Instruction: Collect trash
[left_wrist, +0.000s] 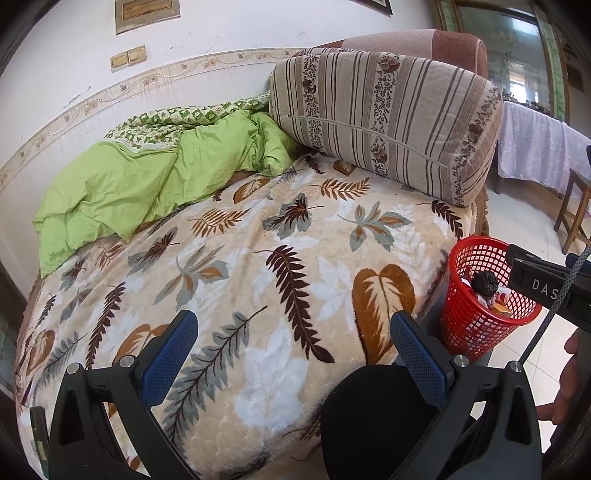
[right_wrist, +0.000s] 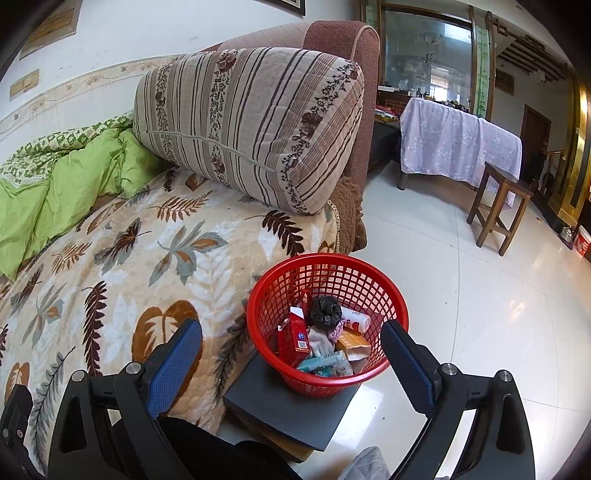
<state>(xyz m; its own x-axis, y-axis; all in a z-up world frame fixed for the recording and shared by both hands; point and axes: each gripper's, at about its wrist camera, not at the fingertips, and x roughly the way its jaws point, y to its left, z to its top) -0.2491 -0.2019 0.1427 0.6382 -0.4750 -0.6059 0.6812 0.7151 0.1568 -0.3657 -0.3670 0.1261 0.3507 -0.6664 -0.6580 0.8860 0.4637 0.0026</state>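
Note:
A red mesh basket (right_wrist: 384, 295) stands on a dark block beside the bed; it also shows at the right of the left wrist view (left_wrist: 465, 325). It holds trash: a crumpled black bag (right_wrist: 325, 311), a red carton (right_wrist: 295, 338), a white tube (right_wrist: 355, 319), an orange box (right_wrist: 352, 343) and other wrappers. My right gripper (right_wrist: 291, 343) is open and empty, hovering just above the basket's near side. My left gripper (left_wrist: 294, 334) is open and empty over the leaf-patterned blanket (left_wrist: 258, 266). The black bag shows in the left wrist view (left_wrist: 485, 282) too.
A green quilt (left_wrist: 147, 177) lies at the bed's far left, and a striped cushion (left_wrist: 388, 118) leans on the brown headboard (right_wrist: 343, 40). On the tiled floor stand a wooden stool (right_wrist: 498, 206) and a table under a lilac cloth (right_wrist: 458, 140).

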